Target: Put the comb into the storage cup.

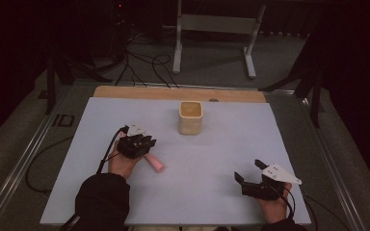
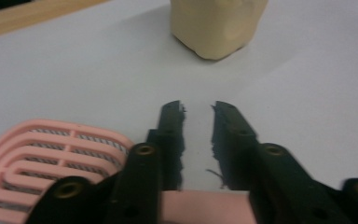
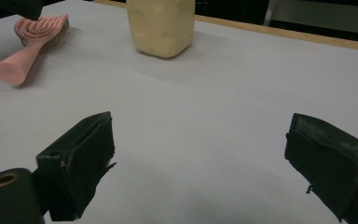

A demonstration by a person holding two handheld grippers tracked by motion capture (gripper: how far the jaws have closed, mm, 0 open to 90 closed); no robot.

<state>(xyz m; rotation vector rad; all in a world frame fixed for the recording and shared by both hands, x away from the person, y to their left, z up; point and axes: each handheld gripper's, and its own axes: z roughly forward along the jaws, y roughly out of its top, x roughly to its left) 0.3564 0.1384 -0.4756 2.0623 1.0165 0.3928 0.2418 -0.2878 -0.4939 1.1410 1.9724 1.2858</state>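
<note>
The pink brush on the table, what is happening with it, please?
A person works at the table with a hand-held gripper in each hand. The left hand-held gripper has closed on the handle of the pink brush, which lies on the white surface near the cream cup. The right hand-held gripper waits apart, jaws wide open and holding nothing.

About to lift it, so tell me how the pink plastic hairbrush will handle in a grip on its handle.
The pink plastic hairbrush looks rigid and light, since its head is slotted. The rounded handle may twist or slip between the left gripper fingers; the wider head should droop.
</note>
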